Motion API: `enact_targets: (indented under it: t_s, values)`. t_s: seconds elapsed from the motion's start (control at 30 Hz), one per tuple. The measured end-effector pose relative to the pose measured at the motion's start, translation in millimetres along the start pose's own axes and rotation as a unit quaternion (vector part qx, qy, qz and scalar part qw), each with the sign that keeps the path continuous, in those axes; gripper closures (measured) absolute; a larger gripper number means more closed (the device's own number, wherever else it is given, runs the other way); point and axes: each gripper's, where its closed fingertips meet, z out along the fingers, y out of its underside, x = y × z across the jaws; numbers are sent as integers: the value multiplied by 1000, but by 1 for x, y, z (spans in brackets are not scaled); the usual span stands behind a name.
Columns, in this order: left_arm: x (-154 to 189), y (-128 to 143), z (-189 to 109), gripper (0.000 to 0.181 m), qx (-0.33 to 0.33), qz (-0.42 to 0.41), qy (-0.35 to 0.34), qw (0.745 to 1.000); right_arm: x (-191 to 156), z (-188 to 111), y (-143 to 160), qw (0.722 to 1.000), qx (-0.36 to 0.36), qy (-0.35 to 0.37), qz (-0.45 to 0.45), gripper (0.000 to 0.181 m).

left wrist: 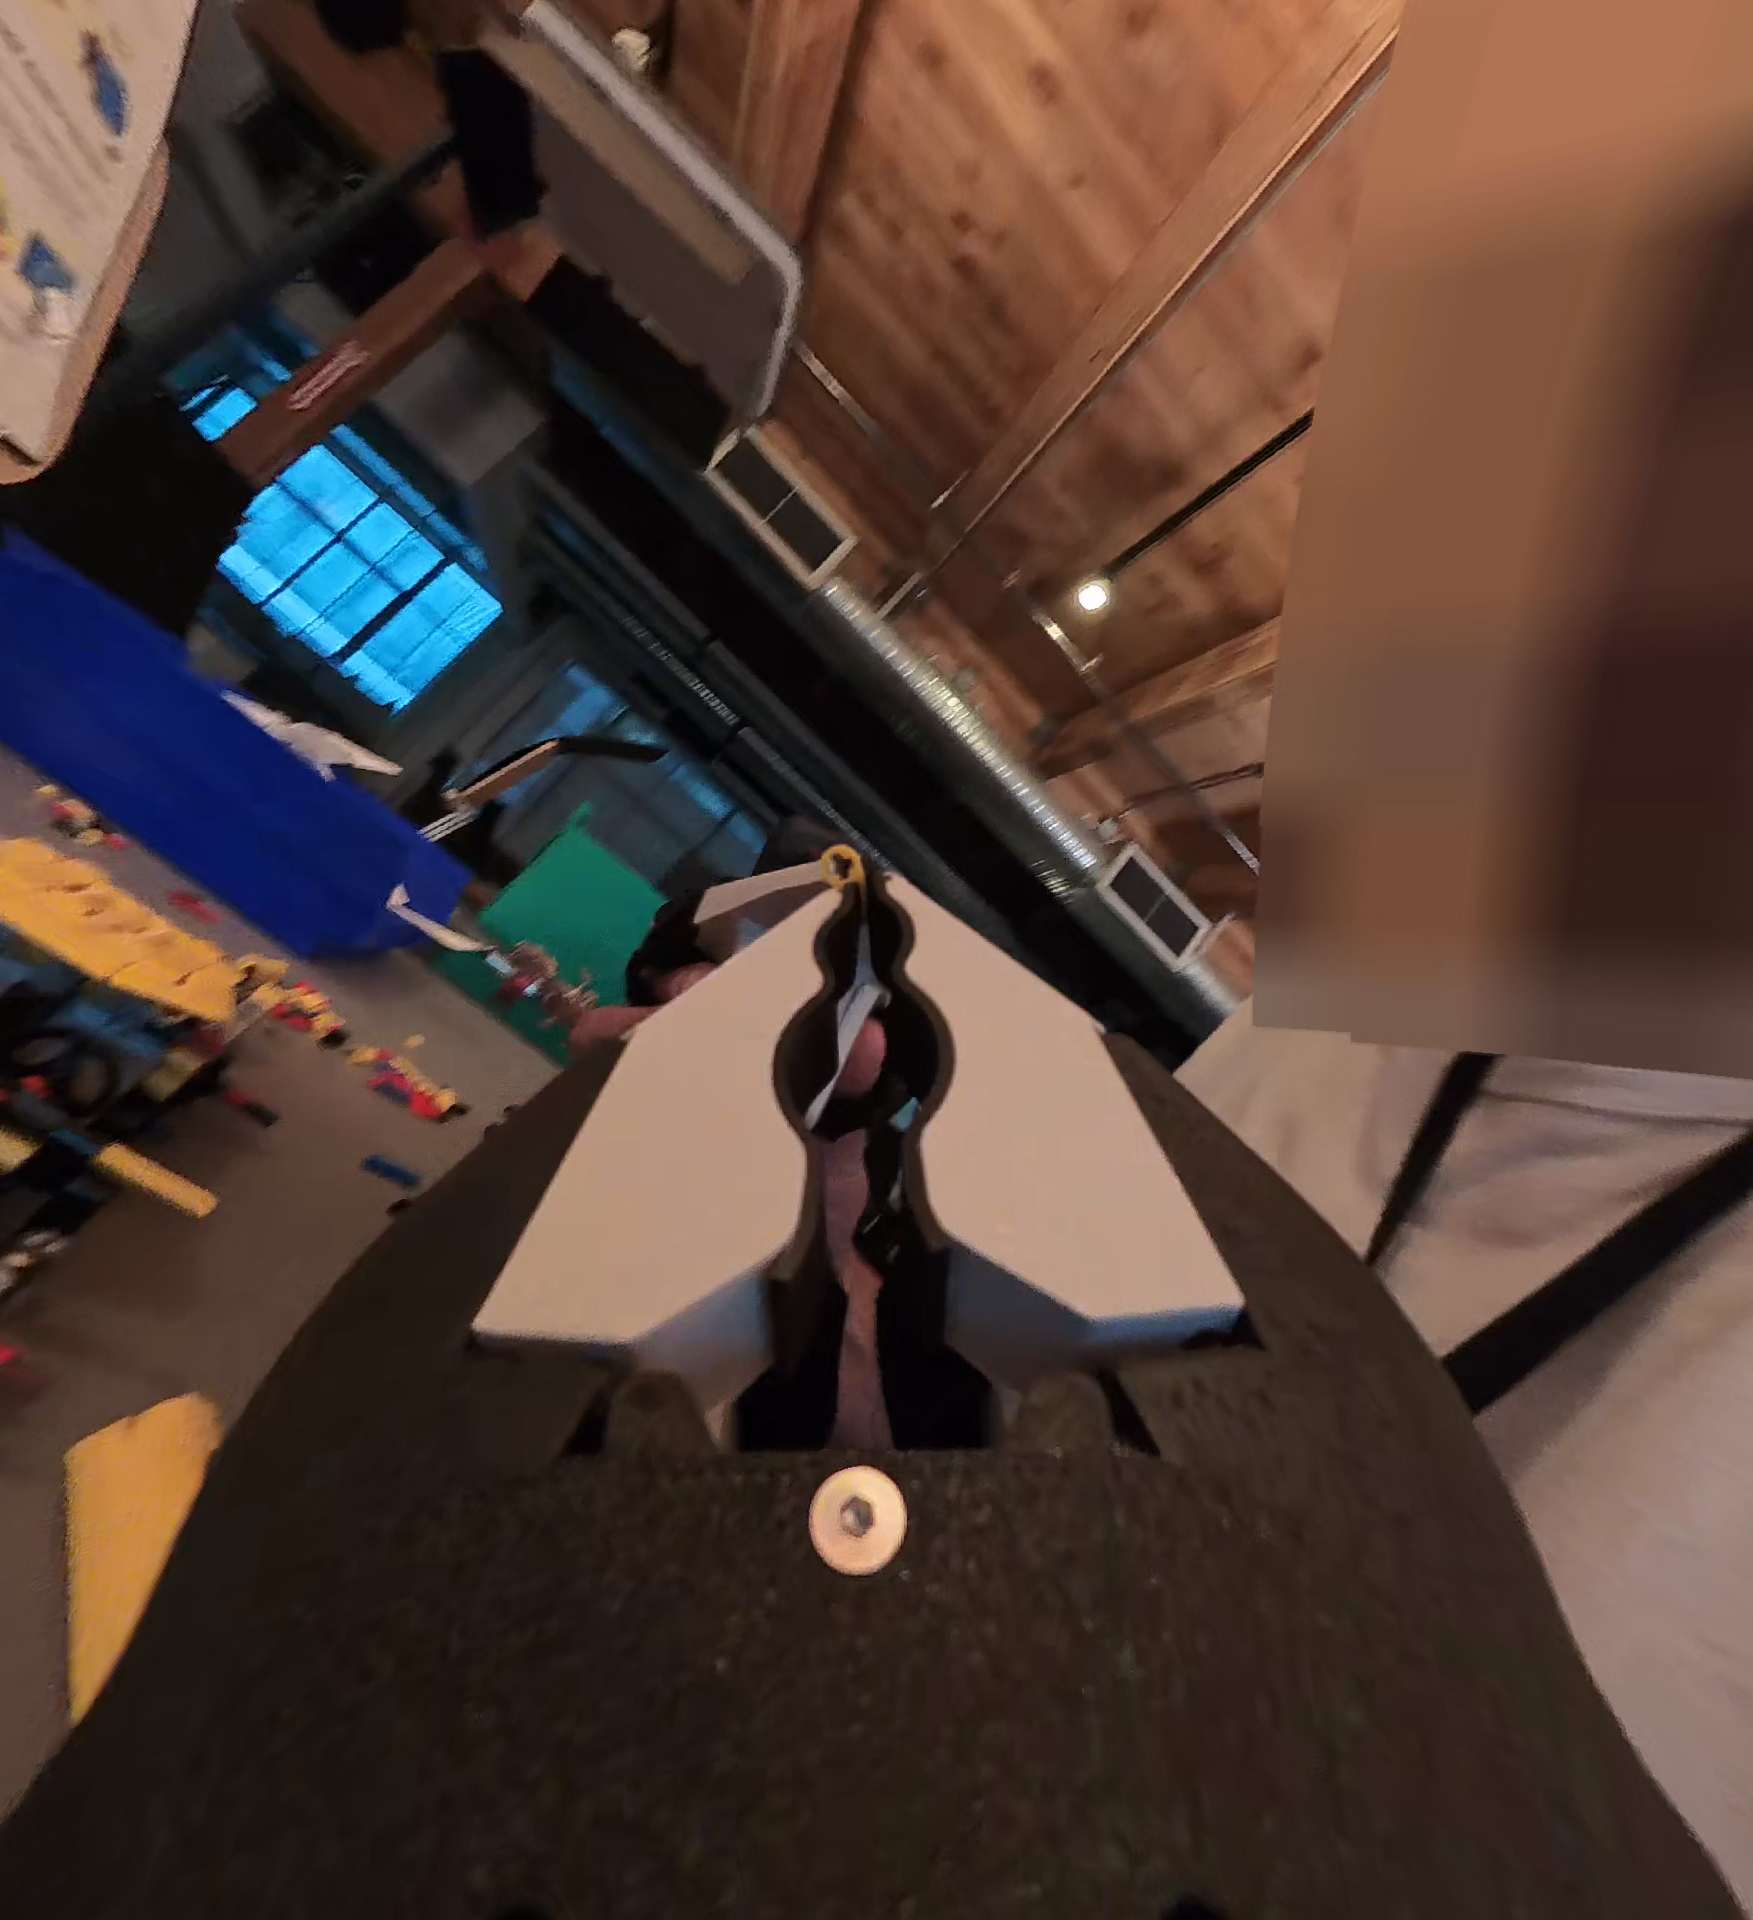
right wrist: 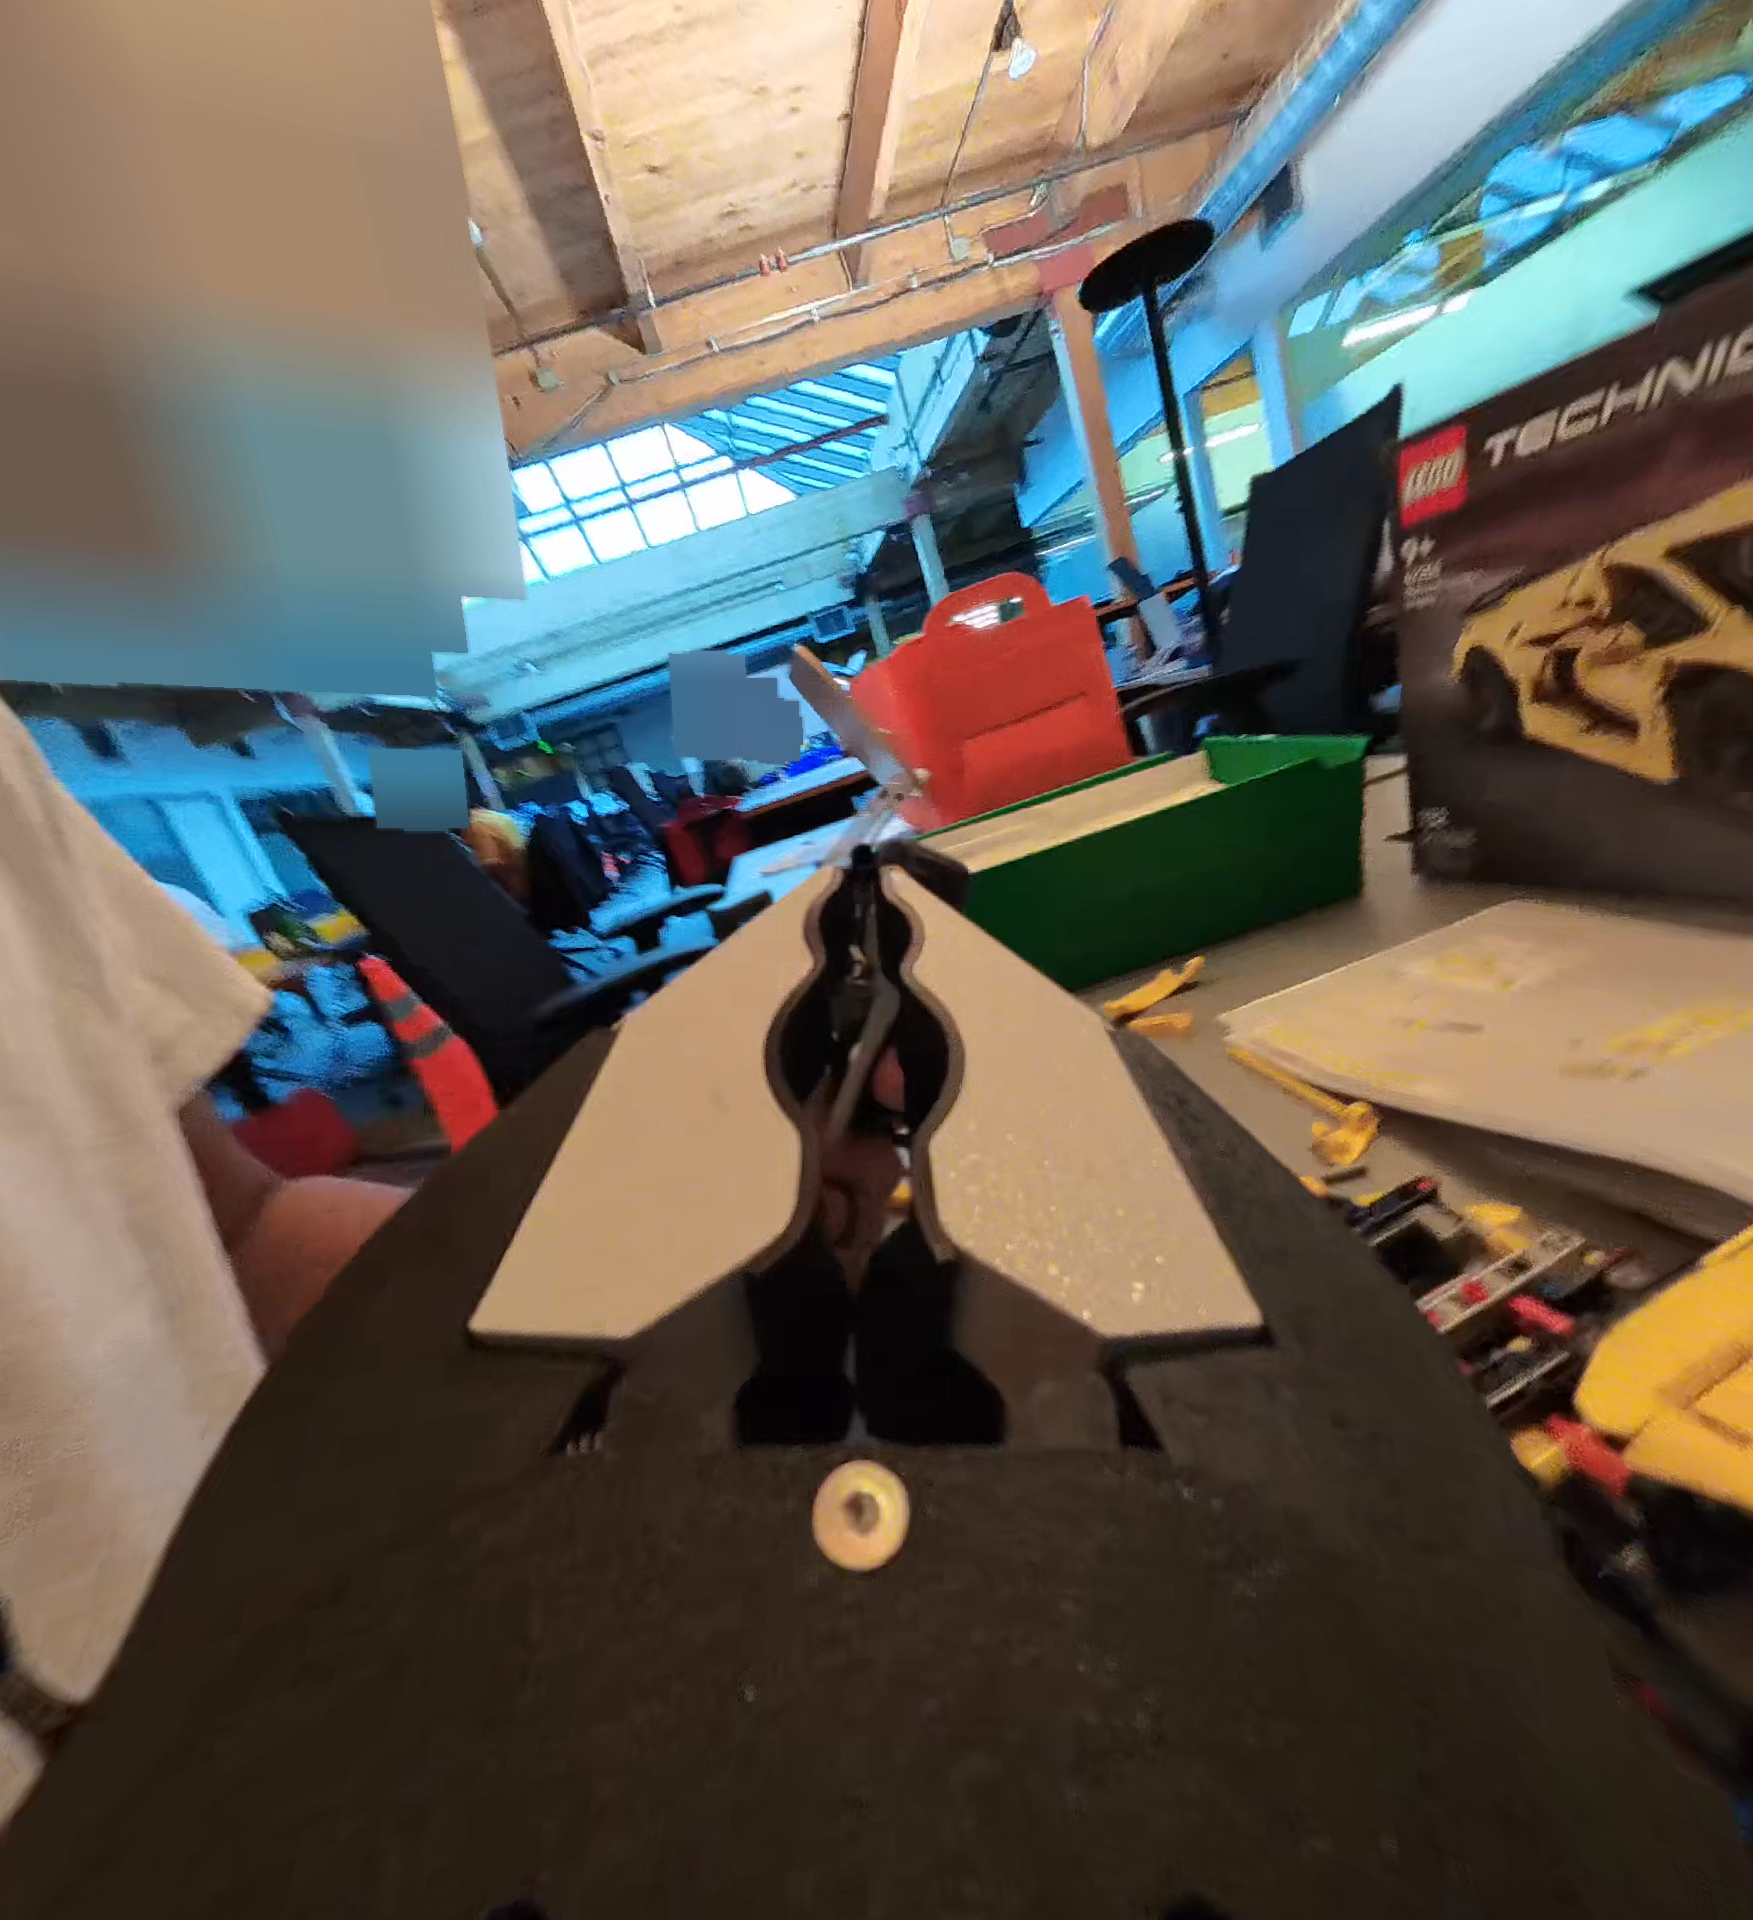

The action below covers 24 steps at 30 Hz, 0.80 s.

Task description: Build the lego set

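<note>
Grippers both raised well above the half-built yellow car (right wrist: 1713, 1361): left gripper (left wrist: 844, 868) pinches a small yellow piece (left wrist: 840, 863), right gripper (right wrist: 864, 862) pressed together on something small and dark. Likely mid-air joining step; next move needs tip-to-tip alignment.

The tabletop (right wrist: 1215, 977) is grey. On it sits a green box (right wrist: 1163, 862) and, beside that, a big dark toy box (right wrist: 1620, 665) with a yellow car picture. A stack of paper booklets (right wrist: 1537, 1049) lies flat in front of the toy box. Small yellow pieces (right wrist: 1158, 987) lie near the green box. A half-built yellow car (right wrist: 1724, 1361) rests close by, with loose bits around it. In the left wrist view the tabletop (left wrist: 259, 1143) also holds a blue box (left wrist: 186, 769) and scattered little bricks (left wrist: 404, 1081)
</note>
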Motion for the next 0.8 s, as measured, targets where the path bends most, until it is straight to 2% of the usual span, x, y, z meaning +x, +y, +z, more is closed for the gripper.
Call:
enact_targets:
  t_s: [0.1,0.17,0.3,0.8]
  values:
    - [10,-3,-1,181,13,-9,38,999,-3,10,0,998,8,11,-55,178]
    - [11,0,1,181,5,-7,41,999,-5,15,-4,998,25,-1,-50,179]
    - [12,5,5,181,0,-15,48,999,-4,22,3,999,12,-9,-40,178]
    - [6,1,1,181,11,-23,33,999,-3,18,10,1000,-9,-19,-17,179]
